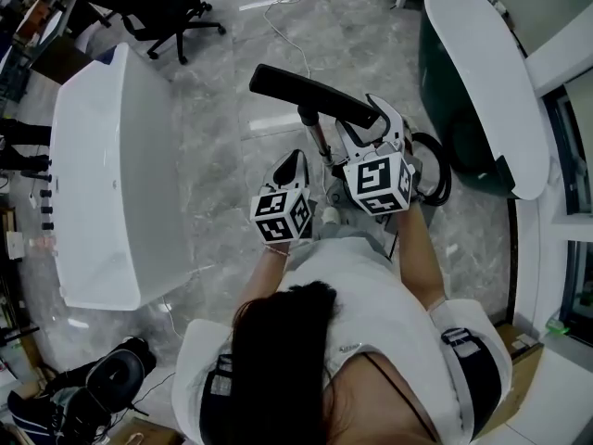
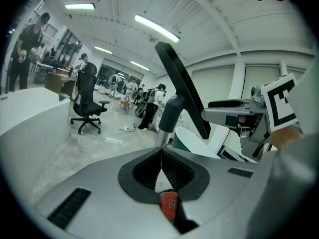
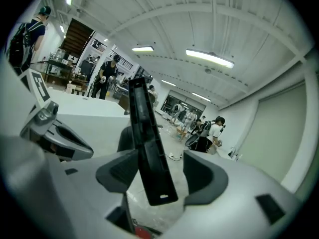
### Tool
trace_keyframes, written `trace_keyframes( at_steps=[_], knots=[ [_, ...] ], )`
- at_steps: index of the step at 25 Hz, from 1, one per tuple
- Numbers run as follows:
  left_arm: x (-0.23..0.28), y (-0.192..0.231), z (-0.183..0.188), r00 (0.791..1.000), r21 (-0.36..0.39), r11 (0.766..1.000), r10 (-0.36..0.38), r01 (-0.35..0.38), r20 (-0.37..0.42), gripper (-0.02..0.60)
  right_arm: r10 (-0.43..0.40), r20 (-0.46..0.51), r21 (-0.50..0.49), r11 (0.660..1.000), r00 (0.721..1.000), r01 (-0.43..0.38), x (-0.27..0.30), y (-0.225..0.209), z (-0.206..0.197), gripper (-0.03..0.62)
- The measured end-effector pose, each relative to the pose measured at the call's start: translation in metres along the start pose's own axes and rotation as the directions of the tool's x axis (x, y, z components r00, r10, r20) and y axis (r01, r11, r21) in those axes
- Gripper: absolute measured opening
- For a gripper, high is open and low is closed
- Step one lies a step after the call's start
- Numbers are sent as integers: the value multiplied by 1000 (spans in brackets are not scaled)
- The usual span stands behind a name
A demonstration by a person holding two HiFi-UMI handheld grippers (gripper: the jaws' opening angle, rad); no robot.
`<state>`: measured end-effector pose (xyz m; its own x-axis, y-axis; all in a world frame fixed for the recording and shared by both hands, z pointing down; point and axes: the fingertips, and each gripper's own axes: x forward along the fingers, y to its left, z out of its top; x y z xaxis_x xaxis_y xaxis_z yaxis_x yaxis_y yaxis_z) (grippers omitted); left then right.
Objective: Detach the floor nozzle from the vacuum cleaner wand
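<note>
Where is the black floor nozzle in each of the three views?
Head view: floor nozzle upper centre, slanted.
Left gripper view: nozzle upper centre, above the shut jaws.
Right gripper view: nozzle at centre, between the open jaws.
Shared landmark: white table, left of the nozzle everywhere.

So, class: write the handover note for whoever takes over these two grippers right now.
Left gripper: shut, empty, with the wand just ahead of it.
Right gripper: open, jaws either side of the floor nozzle, not pressing it.
Done: nothing yet; the nozzle looks joined to the wand.
Left: grip the wand and the nozzle, then pull them apart.
</note>
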<state>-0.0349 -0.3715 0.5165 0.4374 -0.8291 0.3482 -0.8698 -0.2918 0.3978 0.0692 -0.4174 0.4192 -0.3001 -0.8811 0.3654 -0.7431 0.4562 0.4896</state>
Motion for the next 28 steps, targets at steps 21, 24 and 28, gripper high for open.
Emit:
trace_keyframes(
  at_steps=[21,24,28],
  knots=[
    [21,15,8,999,-14,998,54,-54,2,5,122,-94,-223,965,988,-140,31,14,-6,302],
    [22,20,8,998,-17,998,67,-67,3,6,107,-123,-242,961,987,-135,42,15,-10,302],
    [21,26,9,996,-25,996,88,-88,10,5,82,-122,-254,961,989,-111,53,15,-10,302]
  ],
)
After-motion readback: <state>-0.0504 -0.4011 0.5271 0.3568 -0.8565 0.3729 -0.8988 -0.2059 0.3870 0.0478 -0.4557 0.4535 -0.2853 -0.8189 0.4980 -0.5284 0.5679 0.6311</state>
